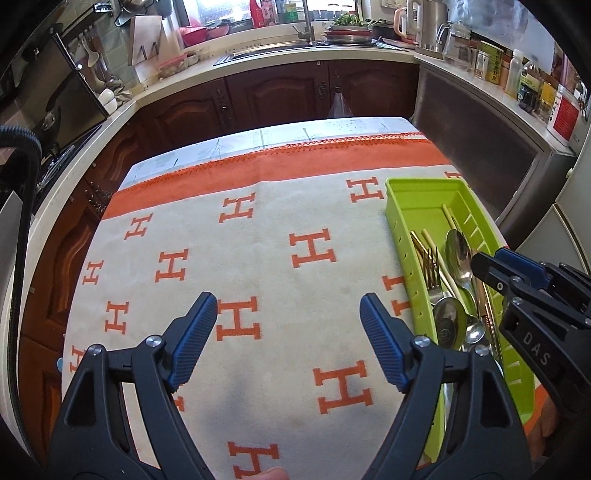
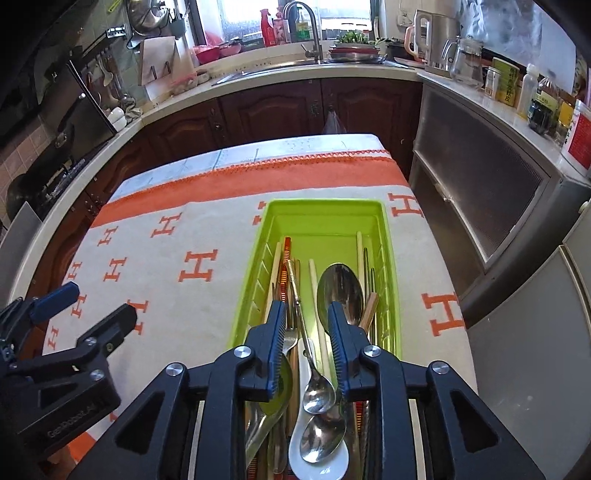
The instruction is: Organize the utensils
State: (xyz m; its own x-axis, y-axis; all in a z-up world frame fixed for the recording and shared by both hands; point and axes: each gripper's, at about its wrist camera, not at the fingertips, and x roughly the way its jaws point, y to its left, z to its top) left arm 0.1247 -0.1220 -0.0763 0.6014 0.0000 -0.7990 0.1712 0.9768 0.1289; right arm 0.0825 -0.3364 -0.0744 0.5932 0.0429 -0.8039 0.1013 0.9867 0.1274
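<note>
Tongs first: the left tongs stand wide apart with nothing between their blue ribbed pads, poised over bare cloth. The right tongs are parted only narrowly and grip nothing; they hang over the near half of the green tray, and in the gap between their pads lie a thin gold-handled utensil and a pale chopstick, neither pressed by the pads. Just beyond the right pad rests the bowl of a large steel spoon; below the tongs, nearer the camera, two smaller steel spoons lie on a white ceramic spoon, with more handles and chopsticks packed alongside. From the left wrist view the tray sits to the right of the left tongs, with gold forks against its near wall, and the right tongs reach over its far wall. Under everything, a cream blanket with orange H marks covers the worktop. Farther off, dark wooden cabinets run beneath a counter with a sink and tap.
</note>
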